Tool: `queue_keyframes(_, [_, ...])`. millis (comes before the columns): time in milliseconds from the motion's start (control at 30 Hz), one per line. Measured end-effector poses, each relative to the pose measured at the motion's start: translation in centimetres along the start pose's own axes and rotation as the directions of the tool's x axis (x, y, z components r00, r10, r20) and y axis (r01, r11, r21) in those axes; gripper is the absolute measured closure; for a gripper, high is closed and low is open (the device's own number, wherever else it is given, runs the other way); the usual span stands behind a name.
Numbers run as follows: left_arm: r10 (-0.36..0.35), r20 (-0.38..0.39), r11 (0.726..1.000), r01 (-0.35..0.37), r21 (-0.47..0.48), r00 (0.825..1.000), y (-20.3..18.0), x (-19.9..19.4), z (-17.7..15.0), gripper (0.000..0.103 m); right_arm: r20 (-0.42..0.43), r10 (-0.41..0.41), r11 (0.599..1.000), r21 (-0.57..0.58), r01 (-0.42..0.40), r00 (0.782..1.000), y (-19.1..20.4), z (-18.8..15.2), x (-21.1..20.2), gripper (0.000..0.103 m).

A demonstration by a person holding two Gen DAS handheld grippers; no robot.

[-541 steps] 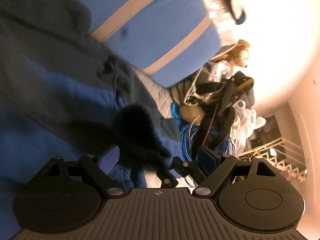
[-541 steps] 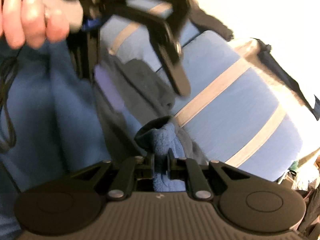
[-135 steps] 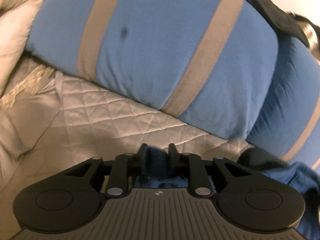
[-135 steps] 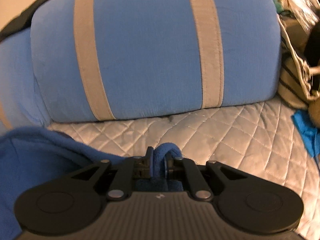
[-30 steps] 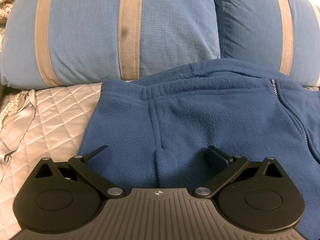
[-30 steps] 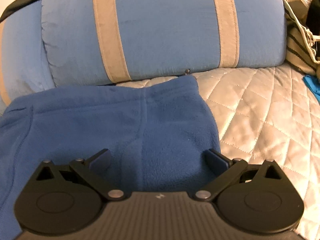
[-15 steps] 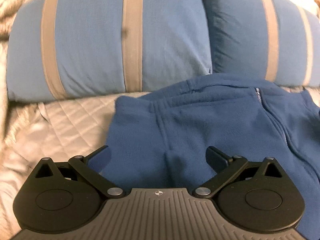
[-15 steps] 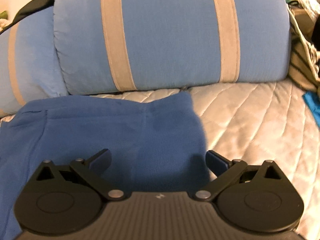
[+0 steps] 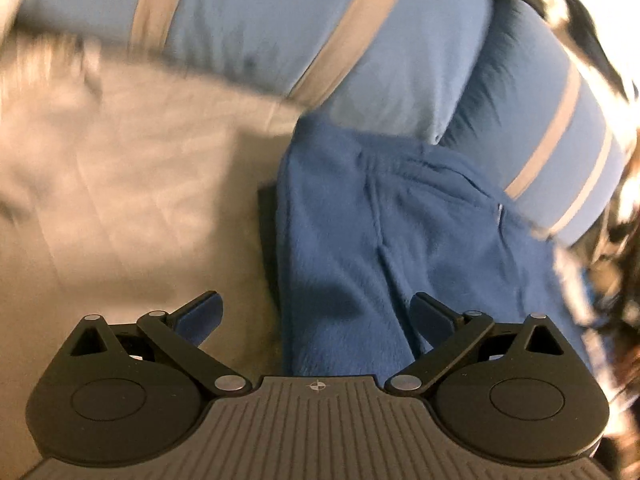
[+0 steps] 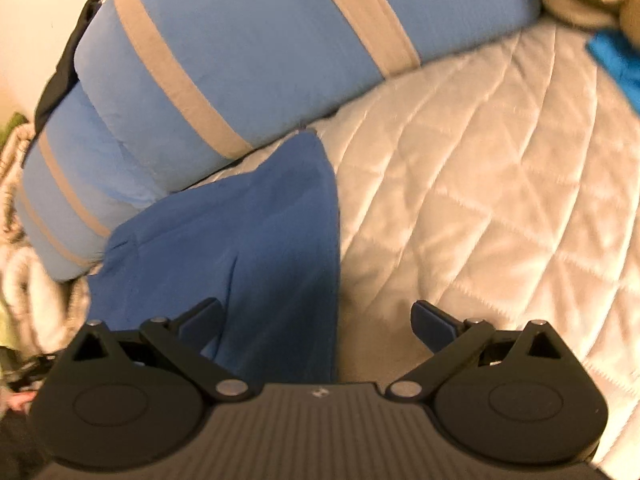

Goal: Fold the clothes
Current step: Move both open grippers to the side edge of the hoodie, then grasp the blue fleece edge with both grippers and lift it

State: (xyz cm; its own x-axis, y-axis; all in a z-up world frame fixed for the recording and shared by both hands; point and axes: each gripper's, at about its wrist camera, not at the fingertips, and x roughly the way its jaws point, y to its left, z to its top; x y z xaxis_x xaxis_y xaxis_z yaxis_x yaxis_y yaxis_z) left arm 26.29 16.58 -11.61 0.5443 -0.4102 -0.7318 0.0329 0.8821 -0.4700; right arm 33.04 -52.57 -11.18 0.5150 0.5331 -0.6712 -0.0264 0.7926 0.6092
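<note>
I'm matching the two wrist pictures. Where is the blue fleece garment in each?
Left wrist: blue fleece garment fills centre-right, running down between the open tool's fingers.
Right wrist: blue fleece garment sits lower left of centre.
Shared landmark: the blue striped pillows behind it.

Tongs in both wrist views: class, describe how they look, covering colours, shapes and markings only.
The left tongs and right tongs match: a grey ribbed body with a small crosshair mark, two round black discs, black linkage arms with silver rivets, and dark blue finger pads. No cables or sleeves show.
</note>
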Motion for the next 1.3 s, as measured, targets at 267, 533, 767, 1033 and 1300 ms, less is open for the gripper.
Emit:
queue_keyframes(267, [-0.223, -0.004, 0.951, 0.217, -0.223, 0.975, 4.5, 1.9, 0.3, 0.001, -0.04, 0.146, 0.986, 0.092, -0.142, 0.989, -2.0, -0.7, 1.3, 0.001])
queue_keyframes(533, [-0.38, -0.045, 0.9, 0.358, -0.249, 0.924, 4.8, 3.6, 1.4, 0.001, -0.057, 0.249, 0.962, 0.125, -0.241, 0.967, -1.9, 0.1, 2.8, 0.002])
queue_keyframes(767, [-0.412, -0.061, 0.892, 0.388, -0.232, 0.909, 3.6, 5.1, 2.0, 0.002, -0.095, 0.281, 0.958, 0.09, -0.273, 0.955, -0.8, 0.7, 4.4, 0.002])
queue_keyframes(1033, [-0.369, -0.063, 0.906, 0.344, -0.244, 0.927, 3.0, 5.1, 1.9, 0.007, -0.137, 0.333, 0.943, 0.038, -0.331, 0.933, 0.8, 0.5, 6.9, 0.008])
queue_keyframes(1300, [-0.252, -0.065, 0.934, 0.225, -0.276, 0.966, 2.6, 4.9, 1.3, 0.054, -0.131, 0.212, 0.977, 0.058, -0.206, 0.968, 1.6, 0.0, 7.2, 0.053])
